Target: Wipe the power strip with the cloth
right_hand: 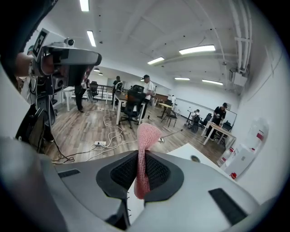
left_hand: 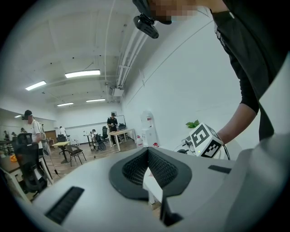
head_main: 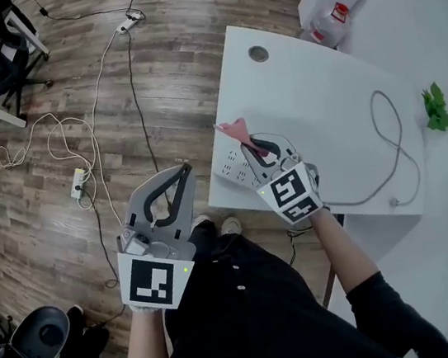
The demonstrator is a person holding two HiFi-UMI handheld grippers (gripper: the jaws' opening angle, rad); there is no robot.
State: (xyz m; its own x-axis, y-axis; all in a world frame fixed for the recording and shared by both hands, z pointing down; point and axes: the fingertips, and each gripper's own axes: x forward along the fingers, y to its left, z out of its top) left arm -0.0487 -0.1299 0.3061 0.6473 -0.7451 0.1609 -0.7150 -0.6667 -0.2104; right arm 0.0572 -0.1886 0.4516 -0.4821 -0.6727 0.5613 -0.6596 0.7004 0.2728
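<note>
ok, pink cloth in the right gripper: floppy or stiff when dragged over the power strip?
Probably floppy: the pink cloth is a knit pinched into a thin fold by the right gripper. Likely light; its free end stands up unsupported. It may bunch rather than slide on the power strip.

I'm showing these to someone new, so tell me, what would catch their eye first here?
The pink cloth stands out most, pinched in the right gripper over the white power strip at the near left corner of the white table. Next comes the left gripper, shut and empty, held off the table over the wood floor strewn with cables.
</note>
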